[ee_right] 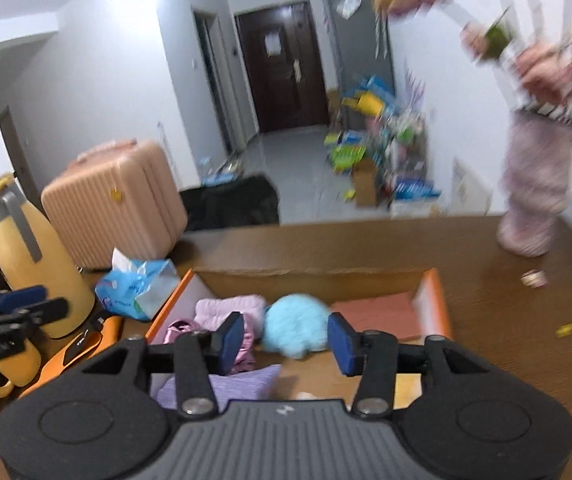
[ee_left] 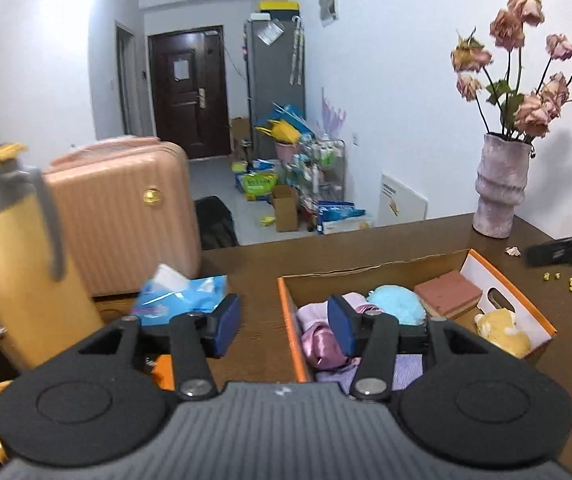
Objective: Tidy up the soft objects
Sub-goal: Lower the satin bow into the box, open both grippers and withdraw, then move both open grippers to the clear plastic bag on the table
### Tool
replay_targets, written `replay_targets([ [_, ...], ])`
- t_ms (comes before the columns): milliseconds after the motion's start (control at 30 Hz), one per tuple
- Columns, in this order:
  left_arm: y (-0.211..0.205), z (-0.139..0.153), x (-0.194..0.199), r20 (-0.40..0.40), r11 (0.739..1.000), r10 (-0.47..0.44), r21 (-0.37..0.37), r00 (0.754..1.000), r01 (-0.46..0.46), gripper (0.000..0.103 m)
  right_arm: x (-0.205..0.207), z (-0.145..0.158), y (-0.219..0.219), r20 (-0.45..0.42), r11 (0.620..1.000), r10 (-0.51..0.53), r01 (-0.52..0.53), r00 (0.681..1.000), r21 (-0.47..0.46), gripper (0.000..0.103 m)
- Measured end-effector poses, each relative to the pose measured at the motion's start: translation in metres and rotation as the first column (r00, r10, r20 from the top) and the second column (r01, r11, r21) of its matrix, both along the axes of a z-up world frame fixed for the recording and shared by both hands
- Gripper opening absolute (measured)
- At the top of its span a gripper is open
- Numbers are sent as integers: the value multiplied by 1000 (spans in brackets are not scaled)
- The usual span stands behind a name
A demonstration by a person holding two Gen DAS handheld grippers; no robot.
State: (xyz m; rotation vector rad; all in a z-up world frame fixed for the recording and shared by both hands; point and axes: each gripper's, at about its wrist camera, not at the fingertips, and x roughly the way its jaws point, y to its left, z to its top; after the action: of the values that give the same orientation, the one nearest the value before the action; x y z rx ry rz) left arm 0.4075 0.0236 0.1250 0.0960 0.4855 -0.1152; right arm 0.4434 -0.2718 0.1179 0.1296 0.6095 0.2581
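An orange-edged cardboard box (ee_left: pixel 291 332) (ee_right: pixel 432 300) sits on the brown table. It holds a pale blue fluffy ball (ee_left: pixel 398 304) (ee_right: pixel 296 330), pink satin cloth (ee_left: pixel 320 344) (ee_right: pixel 178 328), a folded pink cloth (ee_right: pixel 230 306), a lilac towel (ee_left: pixel 406 370) (ee_right: pixel 246 384), a reddish sponge block (ee_left: pixel 448 292) (ee_right: pixel 378 314) and a yellow plush (ee_left: pixel 502 330). My left gripper (ee_left: pixel 284 328) hovers over the box's left wall, open and empty. My right gripper (ee_right: pixel 286 342) hangs open above the box, the blue ball beyond its pads and untouched.
Left of the box stand a yellow thermos jug (ee_left: pixel 18 280), a blue tissue pack (ee_left: pixel 182 292), a yellow mug (ee_right: pixel 10 372) and an orange tool (ee_right: pixel 86 344). A vase of dried roses (ee_left: pixel 500 188) and a black object (ee_left: pixel 566 248) occupy the right. A pink suitcase (ee_left: pixel 126 208) stands behind.
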Motion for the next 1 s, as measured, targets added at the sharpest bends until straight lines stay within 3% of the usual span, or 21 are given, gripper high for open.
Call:
replay_targets([
  [300, -6, 19, -97, 47, 1000, -2, -11, 999, 3, 54, -111, 21, -26, 132, 1000, -17, 18, 991, -7, 52],
  [500, -1, -9, -204, 130, 997, -62, -47, 990, 69, 68, -214, 3, -11, 260, 998, 48, -39, 964, -41, 56],
  [667, -1, -49, -283, 159, 995, -67, -60, 985, 77, 75, -300, -25, 3, 340, 994, 103, -87, 935, -62, 72],
  [767, -1, -68, -321, 163, 995, -33, -87, 986, 48, 79, -337, -49, 11, 346, 993, 113, -99, 931, -60, 81],
  [833, -1, -77, -337, 139, 989, -70, -117, 988, 86, 81, -355, -68, 16, 327, 991, 132, -126, 936, -39, 84],
  [1000, -11, -75, -340, 144, 986, -118, -104, 983, 133, 81, -373, -93, 26, 239, 990, 142, -142, 961, -16, 84],
])
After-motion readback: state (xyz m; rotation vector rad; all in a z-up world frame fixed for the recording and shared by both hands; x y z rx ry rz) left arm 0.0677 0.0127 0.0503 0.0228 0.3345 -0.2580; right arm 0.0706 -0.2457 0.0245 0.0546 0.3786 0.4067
